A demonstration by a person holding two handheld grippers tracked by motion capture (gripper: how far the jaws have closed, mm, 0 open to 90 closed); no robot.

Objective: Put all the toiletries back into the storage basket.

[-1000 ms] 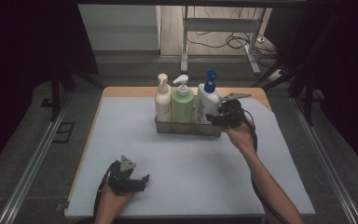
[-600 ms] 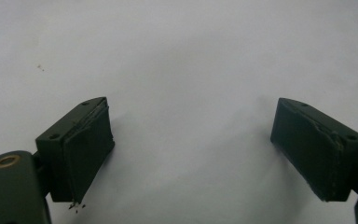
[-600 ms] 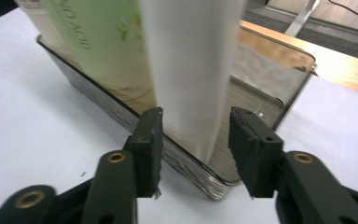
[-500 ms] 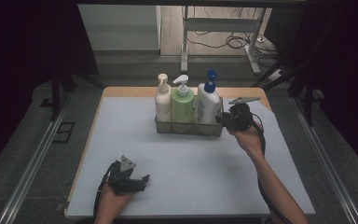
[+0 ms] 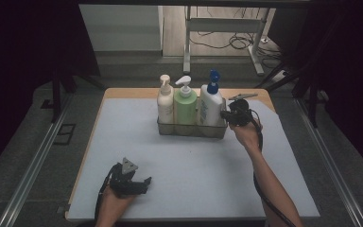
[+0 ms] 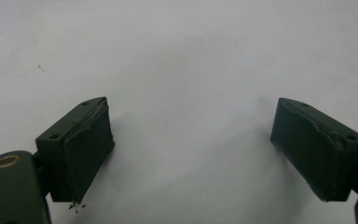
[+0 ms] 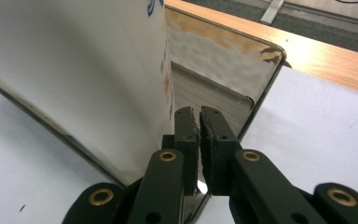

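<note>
- The right gripper (image 5: 228, 115) sits at the right end of the metal caddy (image 5: 192, 130). In the right gripper view its jaws have just been closing and now stand nearly together, pinching the thin end wall of the caddy (image 7: 223, 88) between the pads.
- Just beside that wall, inside the caddy, stands the white bottle with the blue pump (image 5: 210, 101); next along are the green pump bottle (image 5: 185, 104) and the cream pump bottle (image 5: 165, 100). All three are upright in a row at the far middle of the white table mat (image 5: 194, 179).
- The left gripper (image 5: 131, 182) rests on the mat near the front left, jaws wide apart with nothing between them.
- My judgement: the grip on the caddy looks made; lifting or shifting it is what remains, with the bottles not yet disturbed.
- Against the earlier frames, the right gripper has drawn off the blue-pump bottle's side and settled lower at the caddy's end; the left gripper and the bottles have not shifted.
</note>
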